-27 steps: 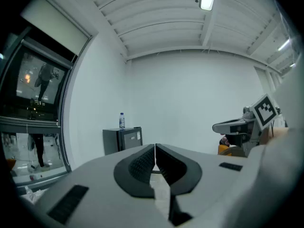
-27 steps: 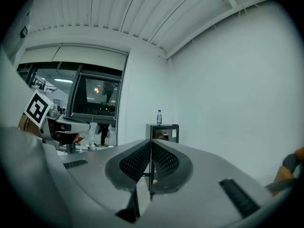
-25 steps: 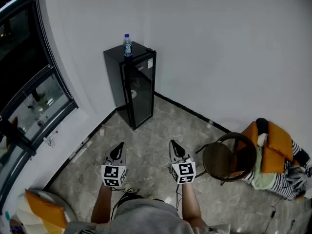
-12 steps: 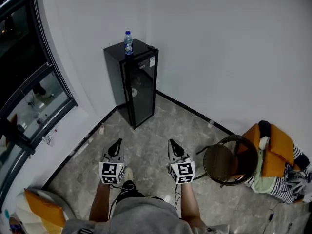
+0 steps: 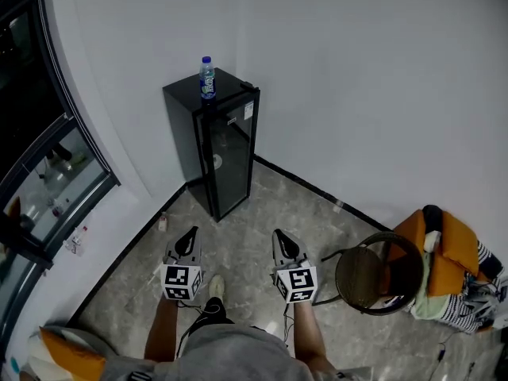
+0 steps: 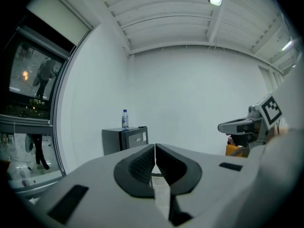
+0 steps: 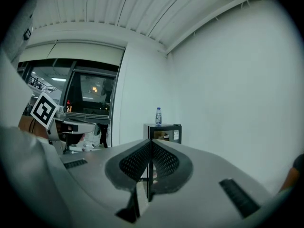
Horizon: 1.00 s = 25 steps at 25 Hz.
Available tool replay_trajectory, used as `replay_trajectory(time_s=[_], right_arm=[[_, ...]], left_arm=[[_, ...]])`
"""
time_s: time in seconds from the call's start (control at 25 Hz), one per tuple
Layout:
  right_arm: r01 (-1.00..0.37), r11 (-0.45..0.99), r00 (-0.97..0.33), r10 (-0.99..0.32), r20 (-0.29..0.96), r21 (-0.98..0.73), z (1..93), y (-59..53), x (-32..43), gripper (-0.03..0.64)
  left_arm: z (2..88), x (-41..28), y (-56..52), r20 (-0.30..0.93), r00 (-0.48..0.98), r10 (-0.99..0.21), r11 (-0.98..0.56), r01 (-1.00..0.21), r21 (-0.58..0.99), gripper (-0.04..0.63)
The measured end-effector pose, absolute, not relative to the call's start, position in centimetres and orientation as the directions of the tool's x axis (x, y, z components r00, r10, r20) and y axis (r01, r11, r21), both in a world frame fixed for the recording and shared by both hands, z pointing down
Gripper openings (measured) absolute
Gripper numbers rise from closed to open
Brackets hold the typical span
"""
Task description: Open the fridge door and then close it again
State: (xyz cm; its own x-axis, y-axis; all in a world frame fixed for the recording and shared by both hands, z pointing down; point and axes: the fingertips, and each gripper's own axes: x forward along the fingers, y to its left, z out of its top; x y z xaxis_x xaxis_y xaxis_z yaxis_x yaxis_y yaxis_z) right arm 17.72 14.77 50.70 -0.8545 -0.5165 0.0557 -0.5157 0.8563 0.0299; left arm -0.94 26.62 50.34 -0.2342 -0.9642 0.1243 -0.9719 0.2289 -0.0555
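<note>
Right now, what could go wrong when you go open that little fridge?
The bottle standing on top of the fridge could wobble and fall if the door gets yanked. The left gripper and right gripper are both shut, so they might just bump the door unless one opens first.

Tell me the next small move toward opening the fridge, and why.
Probably step closer to the fridge: its door looks shut, and it stands in the corner well beyond both the left tongs and the right tongs, with floor between. Both tongs are shut and empty, touching nothing.
</note>
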Motion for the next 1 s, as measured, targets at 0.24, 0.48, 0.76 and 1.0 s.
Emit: replay_trajectory(time_s=[0.24, 0.48, 0.76, 1.0], right_arm=[[-0.541, 0.841, -0.837, -0.541, 0.082, 0.018, 50.2, 11.0, 12.3, 0.026], [-0.569, 0.822, -0.818, -0.568, 0.089, 0.014, 50.2, 7.7, 7.3, 0.026], [-0.606, 0.795, -0.789, -0.604, 0.109, 0.021, 50.9, 3.6, 3.0, 0.026], [-0.641, 0.767, -0.759, -0.639, 0.126, 0.028, 51.8, 0.7, 0.4, 0.026]], left_arm=[[49.6, -6.8, 21.9, 0.14, -0.196, -0.971, 0.191, -0.98, -0.046, 0.009], [49.7, -12.0, 17.8, 0.148, -0.164, -0.975, 0.159, -0.986, -0.044, 0.009], [51.1, -17.5, 12.6, 0.168, -0.137, -0.976, 0.137, -0.99, -0.013, 0.009], [51.7, -21.4, 8.3, 0.162, -0.099, -0.982, 0.101, -0.995, 0.002, 0.011]])
